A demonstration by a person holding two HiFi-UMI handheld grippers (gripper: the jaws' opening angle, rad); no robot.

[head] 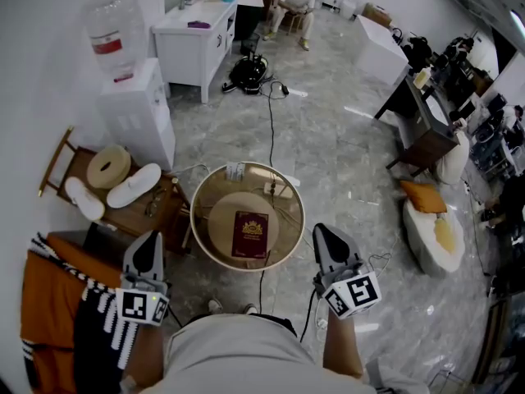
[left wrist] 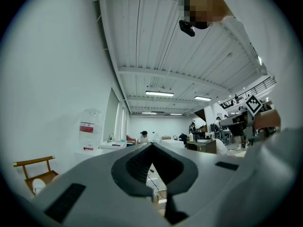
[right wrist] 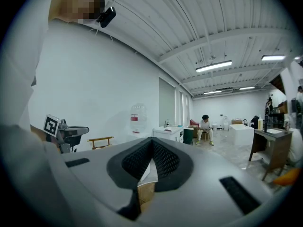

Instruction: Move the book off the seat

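Maroon book on seat, head view only

Book cover: gold crest and lettering too small to read. In the 2 gripper views, my left gripper and right gripper block the seat and book. A tan sliver shows under the right one; can't tell what. Water bottle label unreadable. Orange striped cloth cut off at left edge.
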